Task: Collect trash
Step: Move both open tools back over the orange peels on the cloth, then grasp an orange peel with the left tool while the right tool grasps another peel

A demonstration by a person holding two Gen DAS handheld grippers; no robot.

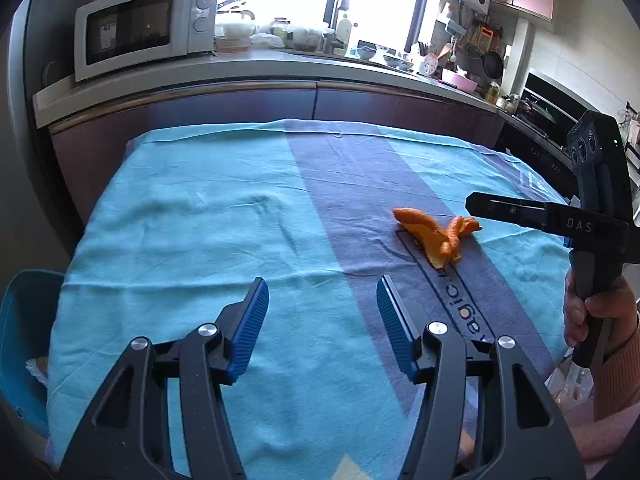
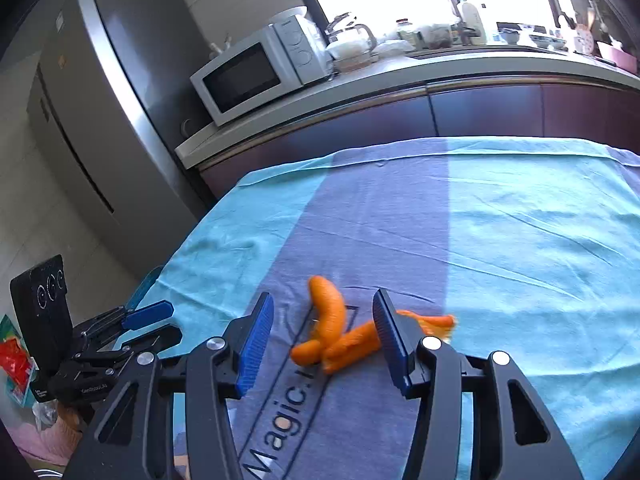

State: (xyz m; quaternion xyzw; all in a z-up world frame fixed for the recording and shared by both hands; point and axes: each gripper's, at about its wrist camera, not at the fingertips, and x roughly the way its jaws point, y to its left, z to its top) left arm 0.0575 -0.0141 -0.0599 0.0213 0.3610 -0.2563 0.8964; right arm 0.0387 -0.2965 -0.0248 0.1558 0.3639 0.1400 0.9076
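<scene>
An orange peel (image 1: pixel 438 233) lies on the grey stripe of the blue cloth (image 1: pixel 200 216) covering the table. In the right wrist view the peel (image 2: pixel 340 336) sits between the open blue pads of my right gripper (image 2: pixel 324 340), on the cloth, and the jaws are not closed on it. My right gripper also shows in the left wrist view (image 1: pixel 474 204) just right of the peel. My left gripper (image 1: pixel 322 320) is open and empty over the cloth, nearer than the peel. It shows at the left in the right wrist view (image 2: pixel 160 322).
A blue bin (image 1: pixel 20 344) stands beside the table's left edge. Behind the table runs a kitchen counter with a microwave (image 1: pixel 144 26) and dishes. A fridge (image 2: pixel 100 120) stands at the left. Red packaging (image 2: pixel 14 362) lies on the floor.
</scene>
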